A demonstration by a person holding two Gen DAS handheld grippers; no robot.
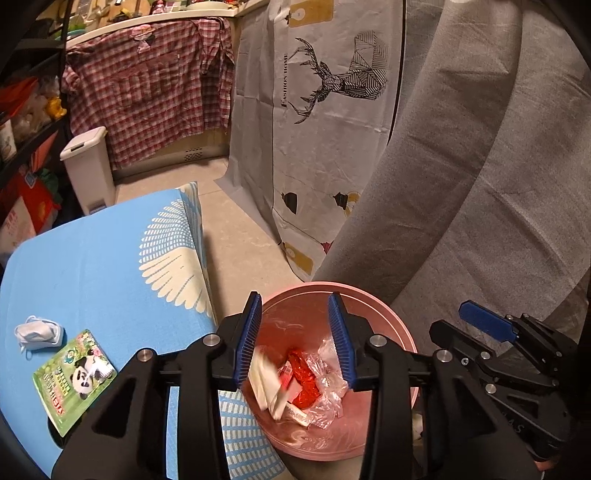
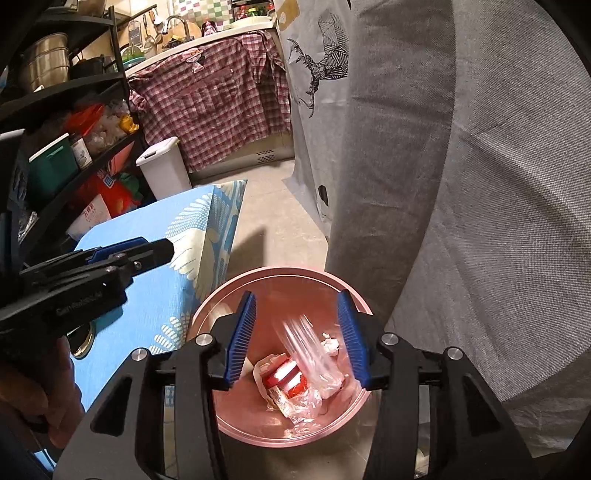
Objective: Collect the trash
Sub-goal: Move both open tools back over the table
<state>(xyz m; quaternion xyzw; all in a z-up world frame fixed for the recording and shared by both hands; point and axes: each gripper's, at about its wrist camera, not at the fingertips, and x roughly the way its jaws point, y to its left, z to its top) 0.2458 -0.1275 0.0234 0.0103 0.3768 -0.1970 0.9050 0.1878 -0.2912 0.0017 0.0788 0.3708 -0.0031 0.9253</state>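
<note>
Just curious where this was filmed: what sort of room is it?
Probably a home kitchen corner: a sink tap on the counter, metal pots on a shelf, and a white pedal bin on the floor.

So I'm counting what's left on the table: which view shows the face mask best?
The left wrist view. The mask lies crumpled on the blue tablecloth, beside a green panda packet, in plain sight. The right wrist view does not show it: that part of the table is hidden behind the left gripper.
</note>
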